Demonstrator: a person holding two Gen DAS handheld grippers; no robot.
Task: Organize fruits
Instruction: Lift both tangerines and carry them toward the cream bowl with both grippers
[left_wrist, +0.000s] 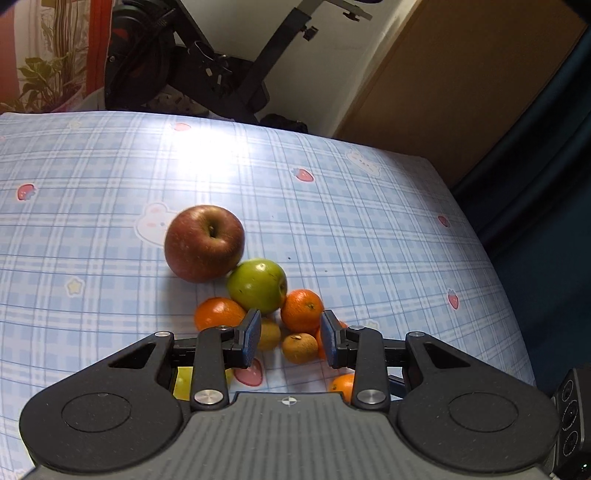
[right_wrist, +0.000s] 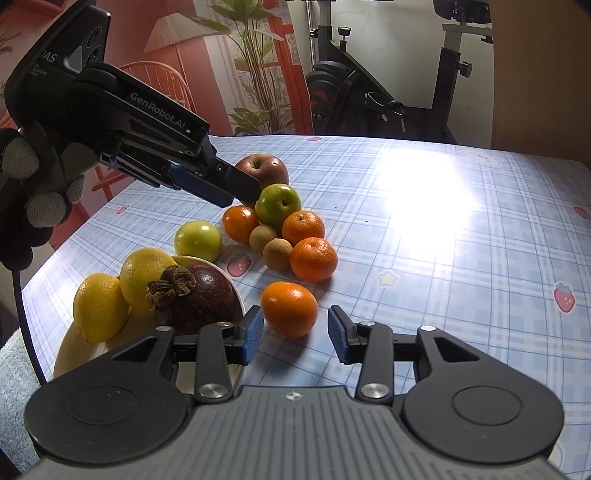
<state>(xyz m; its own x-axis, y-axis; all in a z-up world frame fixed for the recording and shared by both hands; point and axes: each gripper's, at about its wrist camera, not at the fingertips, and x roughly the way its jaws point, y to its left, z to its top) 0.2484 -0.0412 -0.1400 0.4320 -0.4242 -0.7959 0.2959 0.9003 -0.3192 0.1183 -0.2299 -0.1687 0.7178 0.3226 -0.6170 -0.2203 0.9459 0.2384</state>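
Fruits crowd the table (right_wrist: 443, 258); right gripper (right_wrist: 295, 332) apart and empty behind a lone orange (right_wrist: 289, 308); left gripper (left_wrist: 290, 338) apart, empty; straddle it squarely, then squeeze gently.

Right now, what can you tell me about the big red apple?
The red apple is the largest fruit in the pile, round, dark red with brownish-yellow streaks and a smooth, slightly shiny skin. It sits upright on the checked tablecloth, its stem dimple facing up. A green apple leans against its side. Neither gripper touches it.
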